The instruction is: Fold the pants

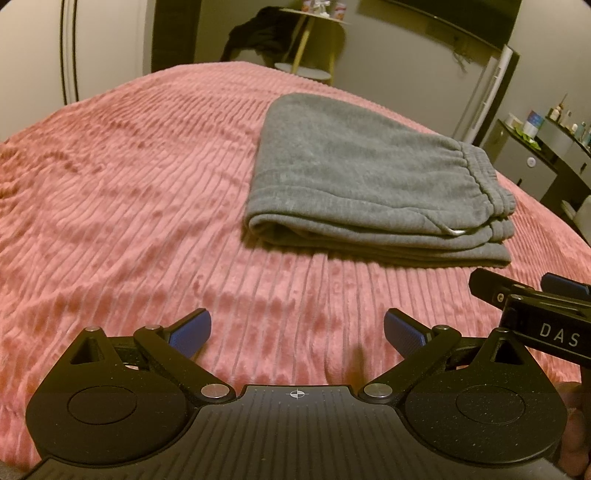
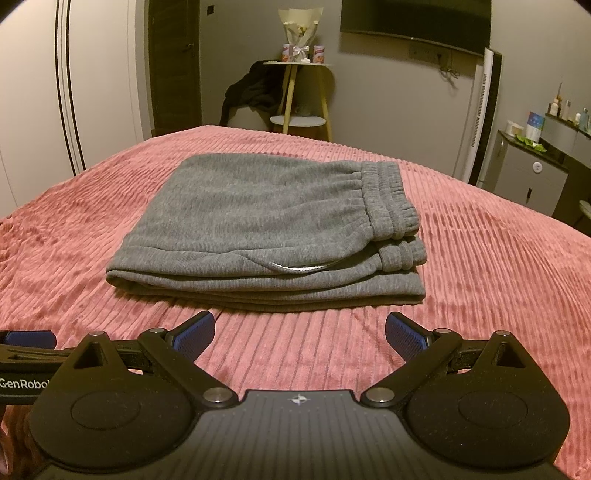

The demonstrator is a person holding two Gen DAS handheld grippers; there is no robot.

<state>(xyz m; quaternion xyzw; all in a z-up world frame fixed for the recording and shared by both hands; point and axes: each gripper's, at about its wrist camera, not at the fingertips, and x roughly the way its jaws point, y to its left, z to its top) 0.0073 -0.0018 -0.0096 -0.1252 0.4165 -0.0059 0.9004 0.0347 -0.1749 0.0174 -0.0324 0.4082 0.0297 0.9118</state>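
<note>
Grey sweatpants [image 1: 369,177] lie folded into a compact stack on the pink ribbed bedspread [image 1: 129,206], waistband to the right. In the right wrist view the pants [image 2: 266,221] sit straight ahead, with a pocket opening showing on the near side. My left gripper [image 1: 297,332] is open and empty, hovering over the bedspread to the near left of the pants. My right gripper [image 2: 299,334] is open and empty just in front of the stack's near edge. The right gripper also shows at the right edge of the left wrist view [image 1: 532,295].
The bedspread [image 2: 498,258] covers the whole bed. Beyond the far edge stand a small round side table [image 2: 299,92] with a bouquet, dark clothing [image 2: 251,92] draped beside it, a wall-mounted TV [image 2: 413,18], and a cabinet [image 2: 532,173] with bottles at the right.
</note>
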